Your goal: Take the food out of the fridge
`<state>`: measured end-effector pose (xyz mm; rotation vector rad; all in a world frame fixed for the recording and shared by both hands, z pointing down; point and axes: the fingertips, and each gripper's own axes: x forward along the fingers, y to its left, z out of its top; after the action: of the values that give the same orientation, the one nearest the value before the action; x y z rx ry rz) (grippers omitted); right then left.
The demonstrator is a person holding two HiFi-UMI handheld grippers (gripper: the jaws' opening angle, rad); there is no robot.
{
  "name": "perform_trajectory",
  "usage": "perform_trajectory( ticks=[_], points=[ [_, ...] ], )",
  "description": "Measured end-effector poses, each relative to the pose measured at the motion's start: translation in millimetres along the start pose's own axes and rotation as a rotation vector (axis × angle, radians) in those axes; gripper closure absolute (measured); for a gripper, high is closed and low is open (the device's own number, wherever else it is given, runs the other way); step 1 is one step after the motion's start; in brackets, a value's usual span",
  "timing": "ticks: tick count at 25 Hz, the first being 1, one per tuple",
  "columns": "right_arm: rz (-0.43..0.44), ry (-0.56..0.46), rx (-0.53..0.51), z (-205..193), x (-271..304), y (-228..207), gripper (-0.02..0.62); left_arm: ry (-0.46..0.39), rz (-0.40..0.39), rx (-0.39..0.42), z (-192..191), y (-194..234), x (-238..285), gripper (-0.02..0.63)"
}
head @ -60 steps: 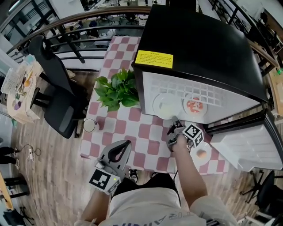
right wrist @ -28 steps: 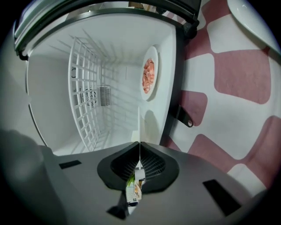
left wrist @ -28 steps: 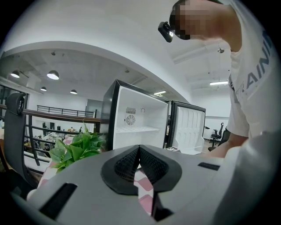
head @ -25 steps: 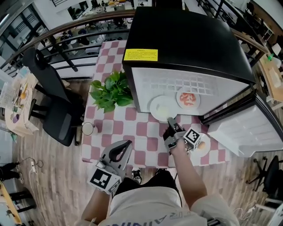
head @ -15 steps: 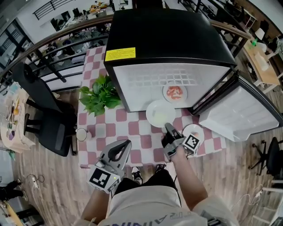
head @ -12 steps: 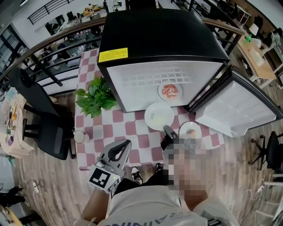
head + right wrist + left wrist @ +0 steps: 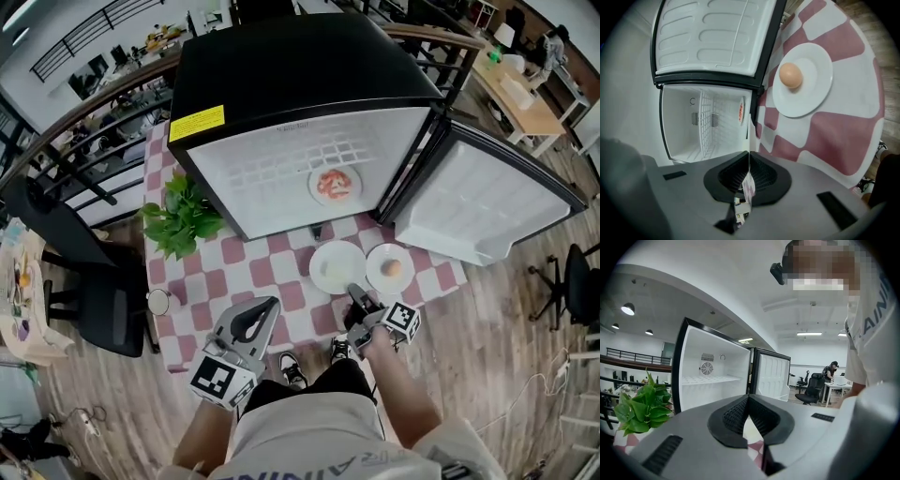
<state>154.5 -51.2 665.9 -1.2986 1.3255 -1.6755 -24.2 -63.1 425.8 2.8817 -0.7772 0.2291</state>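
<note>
Checkered cloth covers the counter [image 7: 234, 272] in an open office with a wood floor, and the black fridge [image 7: 300, 75] stands on it with its door [image 7: 478, 202] swung wide. Inside, one dish of red food [image 7: 335, 185] sits on the wire shelf [image 7: 272, 173], toward the hinge side. In front of the fridge, two plates lie side by side on the cloth. One is a pale plate [image 7: 323, 277] whose contents I cannot make out; just to its right is an egg plate [image 7: 378, 277] carrying a single egg [image 7: 791, 75].

The right tongs [image 7: 354, 291] hover at the counter's near edge, just short of those plates, their jaws pressed together on nothing. The left tongs [image 7: 270, 305] hang lower, off the near edge, with the tips likewise together and empty. Farther left stand a plant [image 7: 178, 216] and a cup [image 7: 159, 301].

The job looks well along: the red food seems to be the last item to fetch. For that the right tongs would need to spread and pass over the two plates into the fridge. They would then pinch the dish's near rim and draw it out level, so nothing slides off. The bare cloth left of the pale plate looks like the free spot for it.
</note>
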Motion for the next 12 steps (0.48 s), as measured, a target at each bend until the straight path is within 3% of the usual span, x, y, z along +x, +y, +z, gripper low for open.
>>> perform_trajectory(
  ticks=[12],
  points=[
    [-0.066, -0.003, 0.076, -5.4, 2.1, -46.8, 0.569, 0.019, 0.006, -0.004, -5.3, 1.1, -2.2, 0.598]
  ],
)
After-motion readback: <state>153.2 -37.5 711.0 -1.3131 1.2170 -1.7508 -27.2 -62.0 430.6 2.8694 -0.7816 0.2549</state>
